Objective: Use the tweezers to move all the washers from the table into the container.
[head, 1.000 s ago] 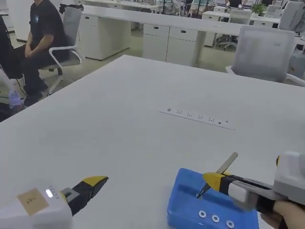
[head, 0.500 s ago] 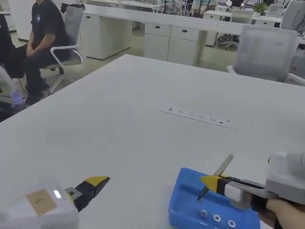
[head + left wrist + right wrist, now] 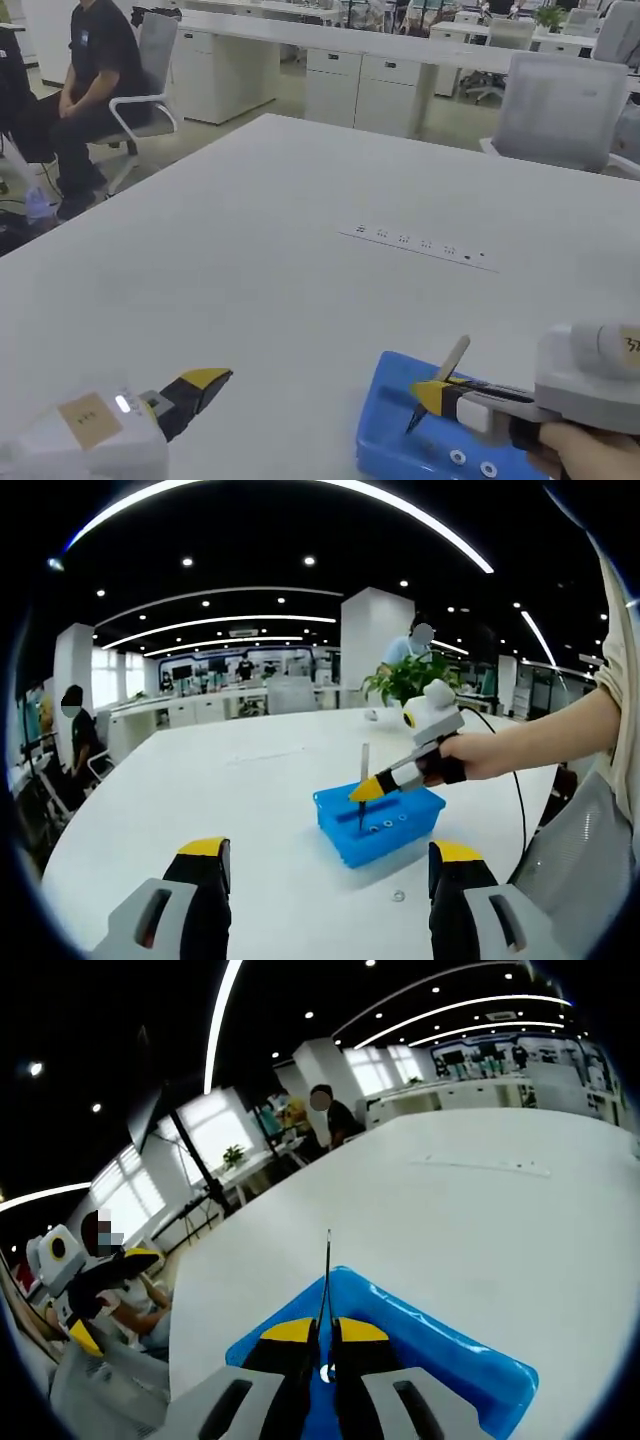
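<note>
Left gripper (image 3: 205, 382) low, jaws wide apart, right gripper (image 3: 430, 393) in a hand (image 3: 582, 456), jaws closed on tweezers (image 3: 455, 352)

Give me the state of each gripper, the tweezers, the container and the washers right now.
left hand-held gripper: open, empty
right hand-held gripper: shut on the tweezers
tweezers: tips down inside the container
container: upright on the table
washers: three lying flat in the container
loose washer: on the table, outside the container

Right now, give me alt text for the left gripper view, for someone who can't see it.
The right gripper holds tweezers pointing down into a blue container with washers inside, on a white table. A loose washer lies on the table just outside the container, beyond the open left gripper.
</note>
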A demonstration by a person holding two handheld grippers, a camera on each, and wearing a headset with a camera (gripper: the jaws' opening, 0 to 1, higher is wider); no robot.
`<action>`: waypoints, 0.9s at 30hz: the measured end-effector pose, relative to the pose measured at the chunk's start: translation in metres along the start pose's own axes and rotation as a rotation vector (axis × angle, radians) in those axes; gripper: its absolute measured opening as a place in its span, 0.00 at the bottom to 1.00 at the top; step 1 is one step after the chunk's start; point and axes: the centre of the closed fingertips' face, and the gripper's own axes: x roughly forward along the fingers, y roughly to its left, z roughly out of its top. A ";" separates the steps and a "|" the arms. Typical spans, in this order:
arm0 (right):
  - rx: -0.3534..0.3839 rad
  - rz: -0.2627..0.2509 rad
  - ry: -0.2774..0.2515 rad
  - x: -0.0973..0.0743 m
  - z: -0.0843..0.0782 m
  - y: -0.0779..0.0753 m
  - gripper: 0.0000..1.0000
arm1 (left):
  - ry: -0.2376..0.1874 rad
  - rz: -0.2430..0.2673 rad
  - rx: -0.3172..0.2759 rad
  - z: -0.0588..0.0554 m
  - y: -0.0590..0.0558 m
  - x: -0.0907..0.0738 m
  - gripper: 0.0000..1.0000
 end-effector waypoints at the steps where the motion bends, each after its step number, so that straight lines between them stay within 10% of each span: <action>1: -0.003 0.002 0.003 0.001 -0.001 0.000 0.03 | -0.001 0.000 0.000 0.000 0.000 0.000 0.82; 27: -0.093 0.003 0.043 0.006 -0.010 0.006 0.04 | 0.001 -0.004 0.001 0.001 -0.001 0.000 0.82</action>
